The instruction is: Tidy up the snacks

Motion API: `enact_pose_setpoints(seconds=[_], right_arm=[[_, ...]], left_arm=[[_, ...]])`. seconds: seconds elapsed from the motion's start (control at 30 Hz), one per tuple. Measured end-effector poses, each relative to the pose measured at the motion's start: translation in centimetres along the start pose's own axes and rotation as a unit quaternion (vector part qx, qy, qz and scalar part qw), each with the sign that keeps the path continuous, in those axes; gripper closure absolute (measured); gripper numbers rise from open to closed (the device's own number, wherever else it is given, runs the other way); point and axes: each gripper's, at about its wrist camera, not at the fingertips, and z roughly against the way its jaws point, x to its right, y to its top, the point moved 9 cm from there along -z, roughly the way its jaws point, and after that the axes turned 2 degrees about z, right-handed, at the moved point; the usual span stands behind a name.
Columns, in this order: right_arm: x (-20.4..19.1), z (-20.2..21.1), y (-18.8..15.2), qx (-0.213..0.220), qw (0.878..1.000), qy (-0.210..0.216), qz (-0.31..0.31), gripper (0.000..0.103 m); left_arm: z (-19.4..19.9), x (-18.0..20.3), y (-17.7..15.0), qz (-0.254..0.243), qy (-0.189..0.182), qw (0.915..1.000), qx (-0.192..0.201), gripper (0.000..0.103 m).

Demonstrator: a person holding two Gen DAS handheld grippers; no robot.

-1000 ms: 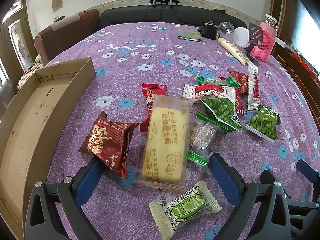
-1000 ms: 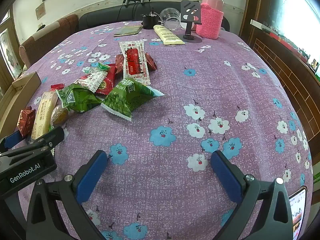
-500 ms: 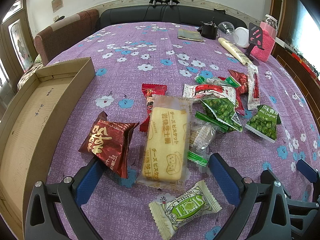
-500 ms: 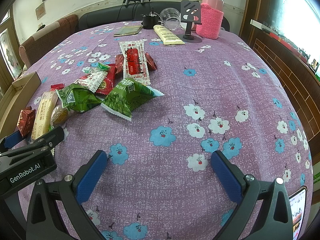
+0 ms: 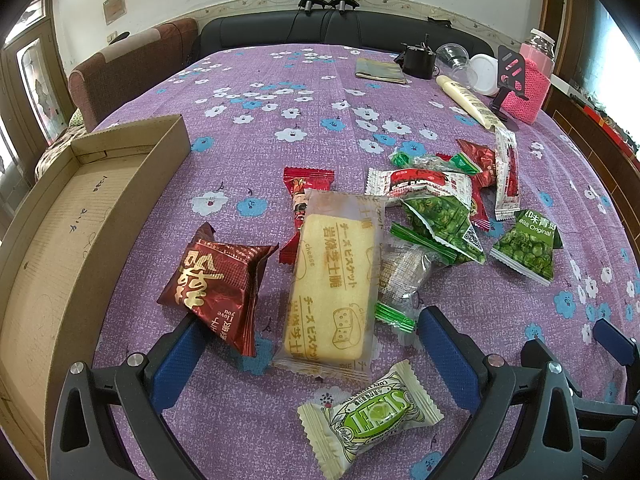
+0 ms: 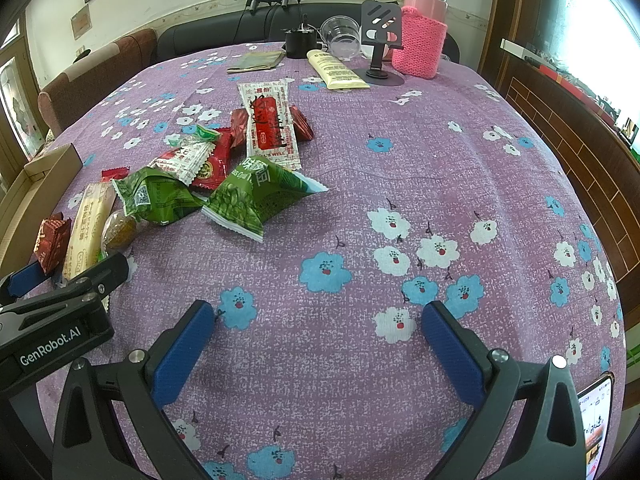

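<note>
A purple flowered cloth covers the surface, which fills both views. The cardboard box lies open and bare along the left edge of the left wrist view, its near wall just beside the snack pile.

The snacks sit in the middle of that view. The long cheese biscuit packet lies lengthwise at centre, its lower end between the left gripper fingers. Touching its left side is the dark red foil packet, whose lower corner overlaps the left blue pad. A green pea bag lies toward the right, apart from the rest, and a second green pea bag sits among red and white wrappers above centre. A small green and cream candy rests at lower centre, inside the spread jaws.

The left jaws are wide apart and grip nothing. The right gripper, at the bottom of the right wrist view, is likewise wide apart over bare cloth, holding nothing, with the snacks well off in the left of the frame.

At the top right of both views stands a pink knitted bottle.
</note>
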Motion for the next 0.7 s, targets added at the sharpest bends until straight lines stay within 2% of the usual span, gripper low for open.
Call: enact_pose_setpoints(seconds=[0.6,0.7], right_arm=[[-0.03,0.02,-0.03,0.0,1.0,0.0,0.0,0.0],[-0.05,0.01,-0.09,0.0,1.0,0.0,0.0,0.0]], left_arm=[[0.0,-0.02,-0.02,-0.001,-0.001,1.0,-0.001,0.0],[-0.18,-0.23,-0.07,-0.011,-0.008,0.9997,-0.02,0.0]])
